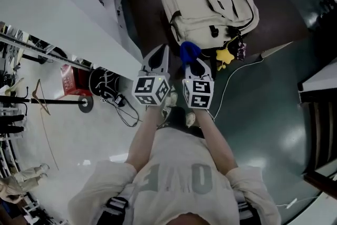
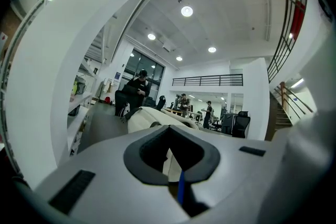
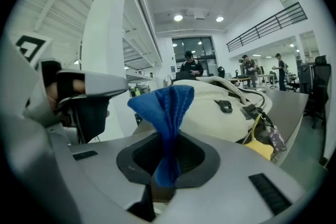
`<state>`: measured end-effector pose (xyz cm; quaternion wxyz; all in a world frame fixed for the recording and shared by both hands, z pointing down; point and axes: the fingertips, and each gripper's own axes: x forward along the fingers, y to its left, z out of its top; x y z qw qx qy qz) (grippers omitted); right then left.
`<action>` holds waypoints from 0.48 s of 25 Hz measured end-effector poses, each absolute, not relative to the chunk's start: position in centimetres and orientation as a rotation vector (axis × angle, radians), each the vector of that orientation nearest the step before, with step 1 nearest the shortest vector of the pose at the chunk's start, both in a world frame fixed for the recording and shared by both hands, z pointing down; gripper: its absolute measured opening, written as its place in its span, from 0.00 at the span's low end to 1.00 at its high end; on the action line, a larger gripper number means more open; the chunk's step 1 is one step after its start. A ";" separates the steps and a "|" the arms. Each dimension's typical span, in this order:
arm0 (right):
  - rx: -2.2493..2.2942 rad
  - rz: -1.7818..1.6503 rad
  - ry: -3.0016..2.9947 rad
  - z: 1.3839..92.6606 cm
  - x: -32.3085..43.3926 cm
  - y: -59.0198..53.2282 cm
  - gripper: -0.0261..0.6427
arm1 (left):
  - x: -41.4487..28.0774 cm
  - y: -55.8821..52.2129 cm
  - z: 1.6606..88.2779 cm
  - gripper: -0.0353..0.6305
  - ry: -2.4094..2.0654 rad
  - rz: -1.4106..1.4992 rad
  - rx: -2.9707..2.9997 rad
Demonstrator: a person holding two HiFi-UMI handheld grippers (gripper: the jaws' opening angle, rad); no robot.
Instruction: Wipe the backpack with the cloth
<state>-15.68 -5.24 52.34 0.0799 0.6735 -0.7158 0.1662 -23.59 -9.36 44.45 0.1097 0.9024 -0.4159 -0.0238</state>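
One cream backpack (image 1: 210, 5) lies flat on a dark table (image 1: 139, 2), strap side up. Its long axis runs roughly left to right across the head view, and the end with the black carry handle points left. A yellow charm (image 1: 224, 55) hangs at the backpack's near edge, on the side facing the person.

Just beside that near edge, short of the backpack and not touching it, is the blue cloth (image 1: 189, 51). It is bunched into a fan that stands up out of the right gripper (image 1: 194, 62). In the right gripper view the jaws are pinched on the cloth's lower part (image 3: 167, 113), its loose upper folds spread above them, and the backpack (image 3: 220, 107) fills the space behind, with the yellow charm (image 3: 260, 147) low at its right.

The left gripper (image 1: 158, 58) sits to the left of the cloth, near the backpack's near-left corner, and points the same way as the right one. In its own view the left gripper (image 2: 176, 176) has its jaws drawn together with nothing clearly held. A thin blue sliver shows at the seam, and I cannot tell what it is. The backpack (image 2: 152, 117) shows pale beyond them.

A white cable (image 1: 231, 74) trails over the floor on the backpack's near side.
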 end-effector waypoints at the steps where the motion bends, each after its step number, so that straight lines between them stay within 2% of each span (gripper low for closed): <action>1: 1.992 0.478 -2.175 51.6 -15.5 -5.3 0.11 | -23.4 -9.7 43.8 0.06 -1.228 -0.080 2.661; 12: 1.929 0.239 -2.371 44.6 -12.1 -12.5 0.11 | -19.9 -15.7 39.8 0.06 -1.292 -0.155 2.730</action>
